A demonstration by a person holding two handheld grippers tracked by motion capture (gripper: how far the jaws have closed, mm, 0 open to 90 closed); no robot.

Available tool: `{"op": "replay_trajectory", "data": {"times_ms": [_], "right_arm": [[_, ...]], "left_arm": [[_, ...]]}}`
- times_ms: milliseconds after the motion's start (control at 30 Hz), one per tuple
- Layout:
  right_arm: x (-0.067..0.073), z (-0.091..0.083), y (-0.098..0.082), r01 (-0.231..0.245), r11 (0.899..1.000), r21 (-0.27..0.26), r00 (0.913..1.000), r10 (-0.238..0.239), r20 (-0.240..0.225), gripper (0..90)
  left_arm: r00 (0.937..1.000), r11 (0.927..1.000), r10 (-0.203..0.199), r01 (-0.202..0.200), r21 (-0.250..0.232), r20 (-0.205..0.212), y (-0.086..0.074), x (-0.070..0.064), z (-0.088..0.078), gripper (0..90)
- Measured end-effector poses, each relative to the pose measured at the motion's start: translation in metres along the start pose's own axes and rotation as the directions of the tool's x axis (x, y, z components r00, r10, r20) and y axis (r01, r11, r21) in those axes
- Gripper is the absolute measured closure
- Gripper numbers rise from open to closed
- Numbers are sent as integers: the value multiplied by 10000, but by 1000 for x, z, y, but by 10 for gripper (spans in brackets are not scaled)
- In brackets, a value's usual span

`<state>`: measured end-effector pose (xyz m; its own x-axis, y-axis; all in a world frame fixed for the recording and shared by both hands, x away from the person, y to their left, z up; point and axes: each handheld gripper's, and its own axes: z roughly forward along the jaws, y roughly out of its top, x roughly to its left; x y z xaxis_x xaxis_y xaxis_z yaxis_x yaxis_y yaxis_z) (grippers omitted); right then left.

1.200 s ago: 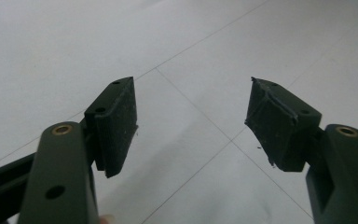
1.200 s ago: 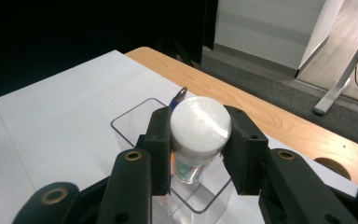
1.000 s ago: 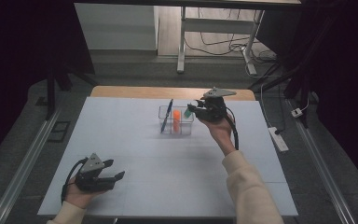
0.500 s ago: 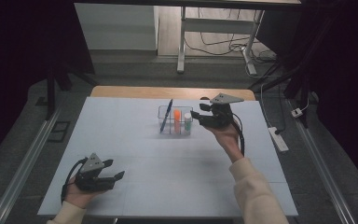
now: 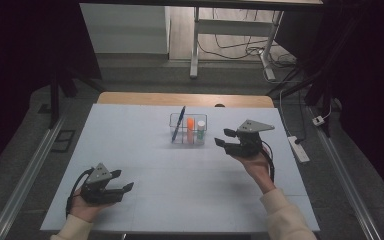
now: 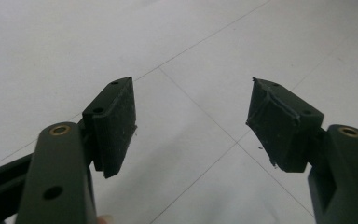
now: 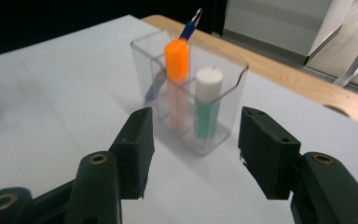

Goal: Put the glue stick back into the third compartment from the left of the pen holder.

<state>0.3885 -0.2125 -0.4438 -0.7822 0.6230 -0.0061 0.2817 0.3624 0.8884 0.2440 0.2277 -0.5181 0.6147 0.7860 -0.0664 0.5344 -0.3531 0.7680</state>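
Near edge of worktop (image 5: pixel 180 200), 7 o'clock: left gripper (image 5: pixel 121 181), low over the surface, fingers (image 6: pixel 116 121) spread wide, nothing between them but bare worktop.

Farther in, 2 o'clock from centre: right gripper (image 5: pixel 224 138), hand under it, aimed toward 9 o'clock at the holder (image 7: pixel 233 88). Fingers (image 7: pixel 137 149) just been opening, now part-way apart, nothing between them, no contact with the holder, just short of it.

Holder itself at 12 o'clock from worktop centre, near the far edge, at 9 o'clock from the right gripper. Clear plastic, thin walls, compartments inside. Likely light and rigid, smooth, so slippery under the pads and prone to sliding or tipping if nudged from the side.

Inside, standing upright: orange marker (image 7: pixel 177 60) and, at its 3 o'clock in the right gripper view, green marker (image 7: pixel 208 93) with white cap. Behind them, pen (image 7: pixel 189 25), blue, leaning, top sticking well above the rim.

Handling guess: markers light, stiff, smooth-barrelled, not fragile. Best grabbed at the cap end above the rim, pinched across the barrel from the sides, lifted straight up to avoid dragging the holder. Pen thinner and tilted, so needs a firmer, narrower pinch near its top. Caps may pull off if squeezed only at the tip.
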Motion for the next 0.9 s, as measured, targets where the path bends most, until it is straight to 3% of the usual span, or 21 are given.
{"op": "replay_trajectory", "data": {"times_ms": [533, 900], "right_arm": [[10, -35, -44, 83, 9975, 702, 9999, -77, -89, 418], [5, -61, -75, -47, 9950, 994, 10000, 42, 49, 376]], "left_arm": [[10000, 10000, -41, 41, -21, -34, 0, 2, 1, 324], [10000, 10000, -22, 21, -26, -48, 1, 2, 1, 322]]}}
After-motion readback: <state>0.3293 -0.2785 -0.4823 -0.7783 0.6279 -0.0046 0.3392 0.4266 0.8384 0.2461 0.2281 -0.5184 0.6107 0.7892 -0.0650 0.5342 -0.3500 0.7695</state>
